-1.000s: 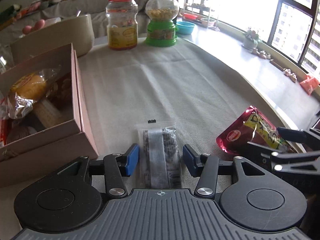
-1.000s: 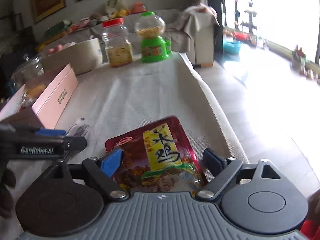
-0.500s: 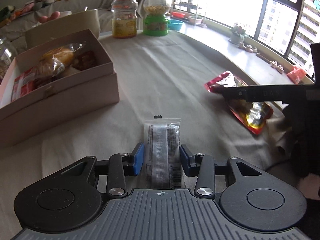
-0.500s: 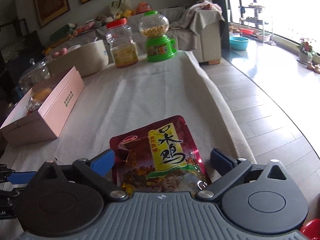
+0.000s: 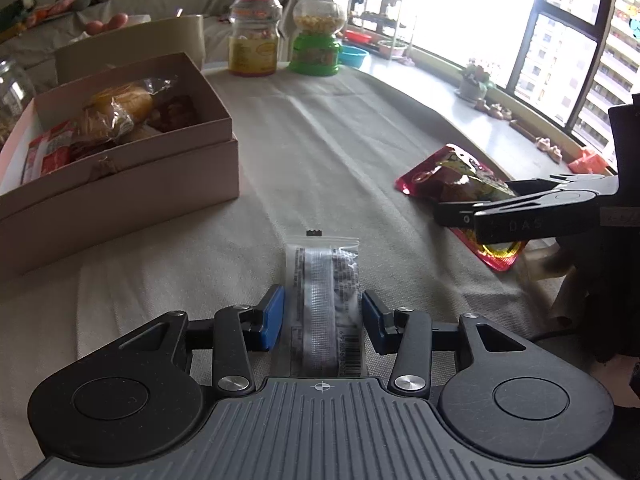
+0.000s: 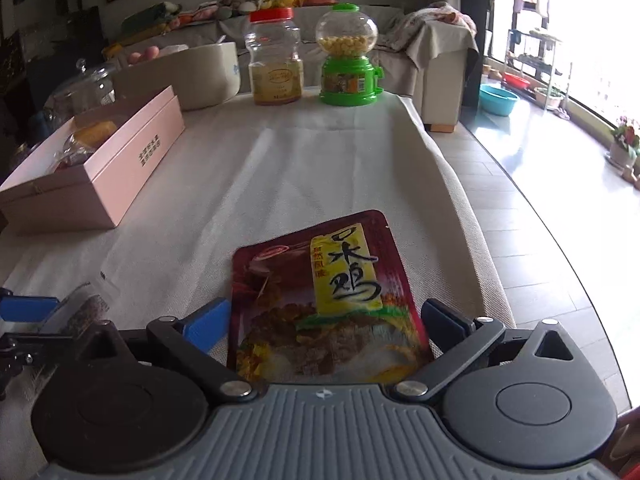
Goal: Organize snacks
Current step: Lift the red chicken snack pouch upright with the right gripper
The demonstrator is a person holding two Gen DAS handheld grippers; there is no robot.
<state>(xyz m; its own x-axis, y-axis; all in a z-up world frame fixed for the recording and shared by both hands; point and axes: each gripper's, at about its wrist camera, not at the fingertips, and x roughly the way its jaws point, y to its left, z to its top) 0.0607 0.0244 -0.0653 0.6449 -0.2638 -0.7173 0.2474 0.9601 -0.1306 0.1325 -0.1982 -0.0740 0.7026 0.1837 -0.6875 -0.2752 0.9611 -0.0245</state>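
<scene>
My left gripper (image 5: pixel 322 317) is shut on a small clear zip bag of dark snack (image 5: pixel 323 292) and holds it above the cloth. My right gripper (image 6: pixel 326 322) is shut on a red foil snack pouch with yellow label (image 6: pixel 325 300), also lifted; the pouch shows in the left wrist view (image 5: pixel 456 180) with the right gripper (image 5: pixel 520 212) beside it. The open pink box (image 5: pixel 132 160) with several wrapped snacks inside sits at the left; it shows in the right wrist view (image 6: pixel 116 168).
A red-lidded jar (image 5: pixel 253 32), a green candy dispenser (image 5: pixel 318 34) and a beige bowl (image 6: pixel 200 76) stand at the table's far end. A glass dome (image 6: pixel 86 88) is behind the box. The table's right edge (image 6: pixel 460 184) drops to the floor.
Both grippers have risen and pulled back with their packets. The left view has swung so the pink box now sits further ahead at the left.
</scene>
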